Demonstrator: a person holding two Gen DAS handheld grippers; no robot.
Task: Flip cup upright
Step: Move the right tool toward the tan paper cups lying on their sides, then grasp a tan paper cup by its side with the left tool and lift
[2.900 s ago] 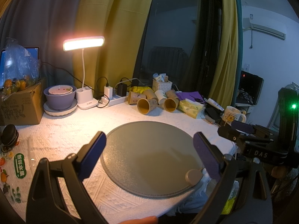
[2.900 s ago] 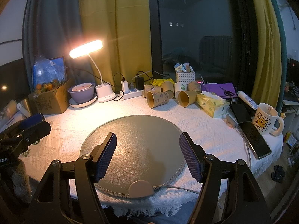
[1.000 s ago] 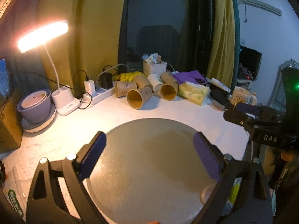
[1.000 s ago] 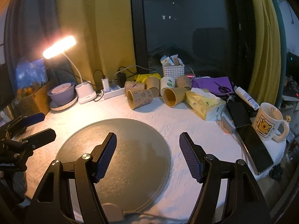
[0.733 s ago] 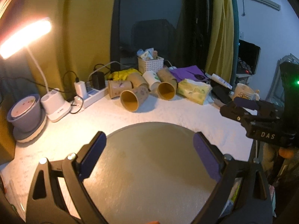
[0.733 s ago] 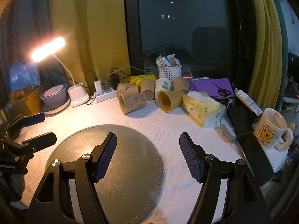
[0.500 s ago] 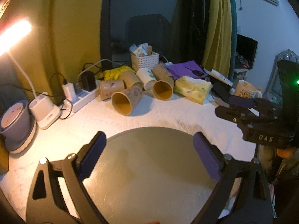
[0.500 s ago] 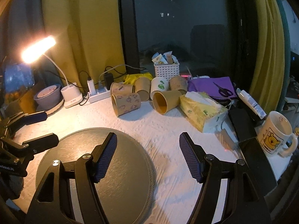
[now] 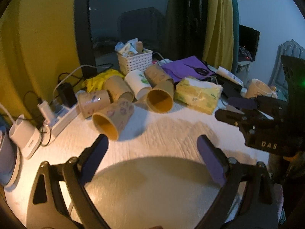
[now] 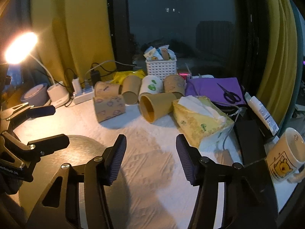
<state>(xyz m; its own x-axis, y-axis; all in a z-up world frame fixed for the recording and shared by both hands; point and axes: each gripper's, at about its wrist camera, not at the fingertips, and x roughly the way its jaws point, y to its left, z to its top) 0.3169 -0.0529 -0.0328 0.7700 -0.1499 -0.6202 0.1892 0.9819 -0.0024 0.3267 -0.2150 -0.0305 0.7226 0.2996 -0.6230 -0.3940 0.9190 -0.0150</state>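
Several paper cups lie on their sides at the back of the white table. A patterned brown cup [image 9: 112,121] [image 10: 109,107] lies nearest, mouth toward me. A plain brown cup [image 9: 160,98] [image 10: 157,105] lies to its right. A white cup [image 9: 138,84] [image 10: 151,86] lies behind them. My left gripper [image 9: 152,156] is open and empty, just short of the patterned cup. My right gripper [image 10: 150,156] is open and empty, short of the plain cup. Each gripper shows in the other's view, the right [image 9: 247,112] and the left [image 10: 38,126].
A round grey mat [image 9: 152,190] [image 10: 80,143] lies under the left gripper. A tissue pack [image 10: 202,120], a white basket [image 10: 161,67], a power strip [image 10: 82,95], a lamp base [image 10: 58,94] and a yellow mug [image 10: 284,156] ring the cups.
Both grippers have moved forward toward the cups, which now look much closer. The right gripper's jaws have narrowed somewhat but stay open. Nothing was grasped.
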